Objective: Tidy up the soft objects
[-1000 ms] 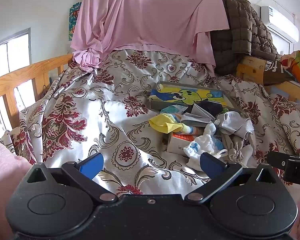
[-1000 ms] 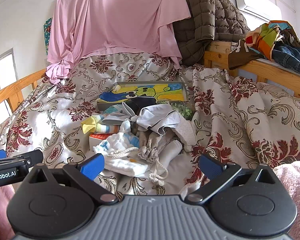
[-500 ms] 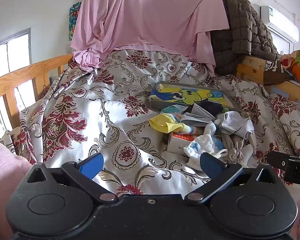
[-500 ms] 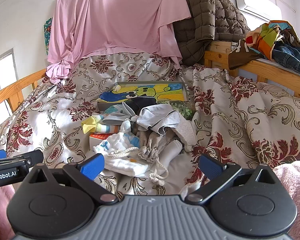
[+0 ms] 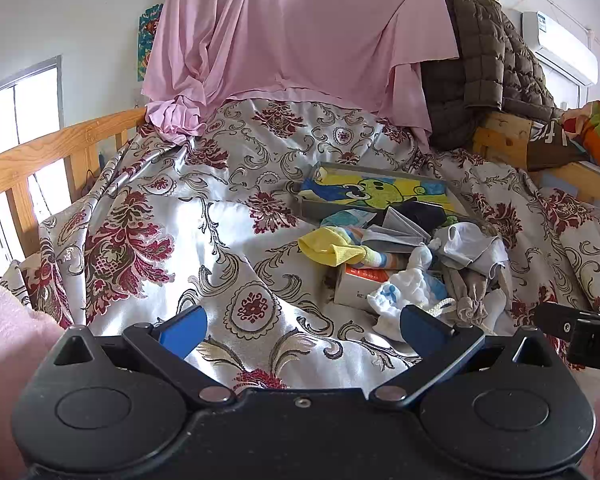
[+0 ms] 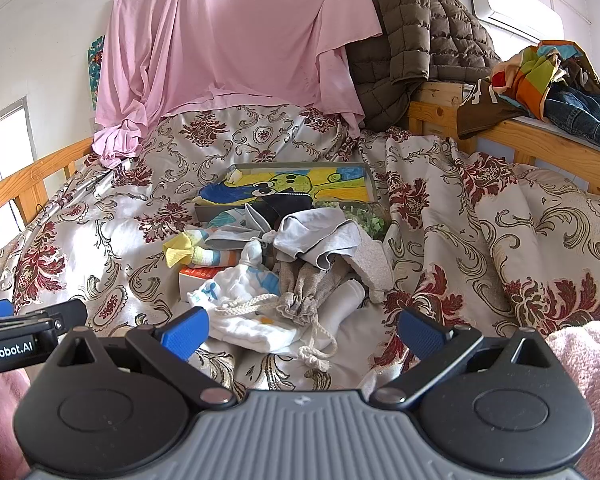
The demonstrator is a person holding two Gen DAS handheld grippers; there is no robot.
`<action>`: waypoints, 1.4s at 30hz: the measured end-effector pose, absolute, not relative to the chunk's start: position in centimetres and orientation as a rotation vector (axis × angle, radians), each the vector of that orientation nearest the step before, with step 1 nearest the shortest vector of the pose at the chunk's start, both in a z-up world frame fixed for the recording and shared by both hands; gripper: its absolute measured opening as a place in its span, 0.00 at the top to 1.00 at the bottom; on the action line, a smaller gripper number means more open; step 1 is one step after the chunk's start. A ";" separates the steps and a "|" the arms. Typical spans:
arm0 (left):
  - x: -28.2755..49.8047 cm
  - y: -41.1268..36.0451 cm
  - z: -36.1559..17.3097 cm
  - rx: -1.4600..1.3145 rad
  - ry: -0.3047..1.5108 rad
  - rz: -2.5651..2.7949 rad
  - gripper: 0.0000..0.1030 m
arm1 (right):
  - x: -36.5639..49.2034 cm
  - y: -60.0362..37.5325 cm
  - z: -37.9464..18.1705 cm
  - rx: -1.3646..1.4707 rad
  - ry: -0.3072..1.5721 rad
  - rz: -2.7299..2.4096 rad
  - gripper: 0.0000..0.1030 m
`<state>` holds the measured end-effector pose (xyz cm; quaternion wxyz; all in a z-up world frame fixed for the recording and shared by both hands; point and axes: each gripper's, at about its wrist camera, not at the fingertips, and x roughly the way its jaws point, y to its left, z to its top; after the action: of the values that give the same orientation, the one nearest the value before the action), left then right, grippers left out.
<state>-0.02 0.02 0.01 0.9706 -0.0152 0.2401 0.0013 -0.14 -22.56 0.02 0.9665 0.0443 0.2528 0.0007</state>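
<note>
**Inspector A:** Status of the tools?

**Inspector B:** Left gripper (image 5: 302, 330) has its fingers wide apart and holds nothing; it hangs over bare bedspread (image 5: 228, 248). Right gripper (image 6: 302, 330) is likewise spread and empty, just short of the pile of soft things (image 6: 292, 256). That pile sits mid-bed, in front of a flat tray (image 6: 370, 184) with a cartoon picture.

**Inspector A:** Risks noted?

**Inspector B:** Three, in my judgement. First, the white cloth bag (image 6: 252, 304) nearest the right gripper trails a cord (image 6: 312, 344); a pinch on the cord alone would likely drag neighbouring items with it. Second, the pieces overlap: the yellow-tipped sock (image 6: 192, 254), grey garment (image 6: 320, 236) and beige pouch (image 6: 304, 292) touch or lie on each other, so one grasp may lift two. Third, a small cardboard box (image 6: 194, 276) lies partly under the cloth; closing on it would catch a hard corner, not fabric. The bedspread is glossy and loose, so a low pinch could gather it too.

**Inspector A:** Room to work?

**Inspector B:** Ample open bedspread left of the pile for sorting. Wooden rail (image 5: 40, 156) bounds the left side, another rail (image 6: 540, 140) the right, both well apart from the pile. The two grippers sit near each other, so crossing paths is the tighter constraint.
</note>
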 end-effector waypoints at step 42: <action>3.3 -0.7 0.0 -0.013 0.566 -0.080 0.01 | 4.6 -25.1 0.9 0.219 0.624 0.088 0.00</action>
<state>3.27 -0.69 0.01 0.9594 -0.0064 0.2791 -0.0395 4.55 -25.09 0.92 0.9448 0.1077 0.3064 0.0430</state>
